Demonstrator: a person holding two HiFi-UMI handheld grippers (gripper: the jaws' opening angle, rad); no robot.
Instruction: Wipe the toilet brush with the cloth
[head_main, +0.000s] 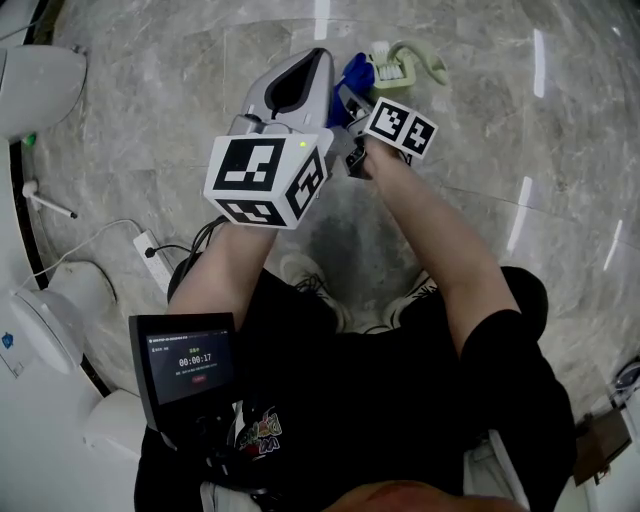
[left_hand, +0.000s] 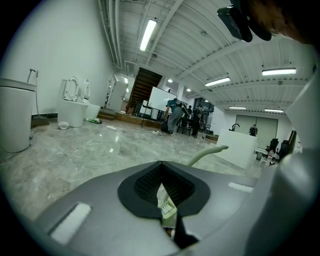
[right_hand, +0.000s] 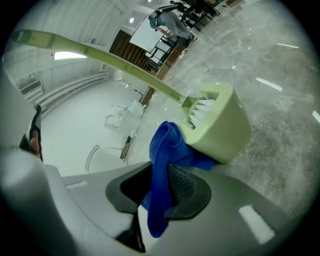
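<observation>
The pale green toilet brush stands in its holder on the marble floor. White bristles show at the holder's rim, and the long handle slants up to the left. My right gripper is shut on a blue cloth, and the cloth's upper fold lies against the holder's side. In the head view the cloth sits between both grippers' tips. My left gripper hangs just left of the brush, its jaws meeting at the tips. A bit of brush shows through the slit below.
White toilets line the left wall, with a power strip and its cable on the floor. A screen device hangs at the person's waist, above the shoes. People stand far across the hall.
</observation>
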